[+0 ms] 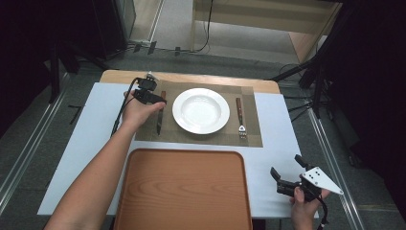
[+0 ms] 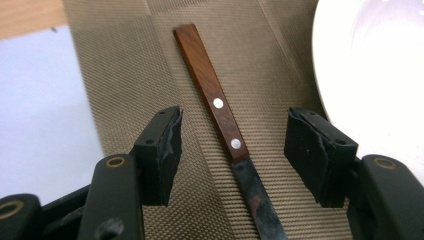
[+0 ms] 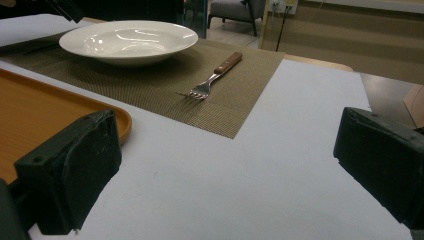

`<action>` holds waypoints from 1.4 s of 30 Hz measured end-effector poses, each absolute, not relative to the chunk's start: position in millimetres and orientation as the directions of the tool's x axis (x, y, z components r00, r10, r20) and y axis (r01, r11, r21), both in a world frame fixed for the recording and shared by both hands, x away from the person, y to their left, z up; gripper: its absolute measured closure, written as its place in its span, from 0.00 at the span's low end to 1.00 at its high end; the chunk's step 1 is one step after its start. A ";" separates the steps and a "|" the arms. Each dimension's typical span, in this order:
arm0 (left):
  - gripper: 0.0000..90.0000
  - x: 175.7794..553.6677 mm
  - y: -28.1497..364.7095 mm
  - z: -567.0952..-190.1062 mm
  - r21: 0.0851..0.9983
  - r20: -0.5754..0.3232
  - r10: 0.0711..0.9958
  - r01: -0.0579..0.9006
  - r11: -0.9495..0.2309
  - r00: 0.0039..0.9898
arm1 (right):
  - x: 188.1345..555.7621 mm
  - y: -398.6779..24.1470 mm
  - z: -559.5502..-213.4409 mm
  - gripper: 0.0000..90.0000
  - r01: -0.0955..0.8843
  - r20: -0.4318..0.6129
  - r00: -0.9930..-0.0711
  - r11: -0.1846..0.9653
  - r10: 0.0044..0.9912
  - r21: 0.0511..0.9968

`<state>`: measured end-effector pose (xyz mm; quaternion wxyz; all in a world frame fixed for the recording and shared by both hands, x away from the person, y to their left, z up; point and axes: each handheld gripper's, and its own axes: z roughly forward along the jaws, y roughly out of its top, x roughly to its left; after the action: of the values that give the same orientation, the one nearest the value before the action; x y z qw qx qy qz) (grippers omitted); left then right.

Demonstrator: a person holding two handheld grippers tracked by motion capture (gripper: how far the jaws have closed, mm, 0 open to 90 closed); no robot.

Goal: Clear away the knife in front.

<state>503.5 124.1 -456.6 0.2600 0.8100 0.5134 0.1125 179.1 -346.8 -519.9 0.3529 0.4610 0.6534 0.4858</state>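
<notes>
A knife (image 1: pixel 159 114) with a brown wooden handle lies on the woven placemat (image 1: pixel 215 136), left of the white plate (image 1: pixel 200 110). My left gripper (image 1: pixel 158 100) is lowered over it. In the left gripper view the knife (image 2: pixel 220 107) runs between the two black pads where handle meets blade, with a gap on each side; the left gripper (image 2: pixel 234 127) is open and straddles it without touching. My right gripper (image 1: pixel 286 165) rests at the table's front right corner. Its jaws stand wide apart over bare white table, so the right gripper (image 3: pixel 225 165) is open with nothing in it.
A fork (image 1: pixel 240 120) with a wooden handle lies on the mat right of the plate, also the fork (image 3: pixel 215 75) in the right gripper view. A large orange tray (image 1: pixel 184 191) fills the front middle. The plate's rim (image 2: pixel 370 75) is close beside the right pad.
</notes>
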 end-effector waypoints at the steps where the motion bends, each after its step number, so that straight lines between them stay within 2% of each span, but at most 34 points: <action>1: 0.43 503.8 123.8 -457.1 0.531 -0.084 0.890 0.776 -0.341 0.449 | 179.3 -346.6 -519.9 0.00 0.259 -0.014 -0.328 0.104 0.945 0.960; 6: 0.46 504.8 121.3 -459.9 0.507 -0.081 0.892 0.788 -0.348 0.446 | 179.4 -346.2 -520.0 0.00 0.257 -0.020 -0.327 0.110 0.945 0.960; 13: 0.61 508.2 122.1 -462.7 0.469 -0.129 0.890 0.818 -0.334 0.437 | 179.4 -346.0 -520.0 0.00 0.257 -0.021 -0.327 0.110 0.945 0.960; 17: 0.64 508.9 120.3 -466.4 0.445 -0.121 0.896 0.830 -0.335 0.426 | 179.4 -346.2 -520.0 0.00 0.255 -0.022 -0.325 0.109 0.946 0.961; 21: 0.67 509.0 117.1 -467.4 0.443 -0.100 0.902 0.830 -0.337 0.420 | 179.2 -346.3 -520.0 0.00 0.256 -0.018 -0.323 0.105 0.946 0.961; 32: 0.69 511.7 107.8 -473.4 0.425 -0.053 0.911 0.835 -0.350 0.409 | 179.3 -346.4 -520.0 0.00 0.256 -0.018 -0.321 0.105 0.947 0.961; 34: 0.70 512.0 106.3 -476.5 0.417 -0.020 0.914 0.834 -0.360 0.405 | 179.4 -346.4 -520.0 0.00 0.255 -0.020 -0.321 0.106 0.947 0.961; 36: 0.73 511.7 106.0 -476.8 0.420 -0.006 0.916 0.832 -0.361 0.401 | 179.4 -346.4 -520.0 0.00 0.255 -0.019 -0.322 0.106 0.946 0.961; 39: 0.85 509.6 105.5 -477.5 0.428 0.039 0.896 0.803 -0.414 0.441 | 179.1 -346.2 -520.0 0.00 0.258 -0.017 -0.321 0.104 0.947 0.960; 42: 0.85 510.3 104.5 -477.4 0.423 0.040 0.900 0.809 -0.408 0.433 | 179.0 -346.2 -520.0 0.00 0.258 -0.017 -0.320 0.104 0.947 0.960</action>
<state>510.3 104.5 -477.4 0.1730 0.8287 0.5157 0.1318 179.0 -346.2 -520.0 0.3556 0.4620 0.6524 0.4842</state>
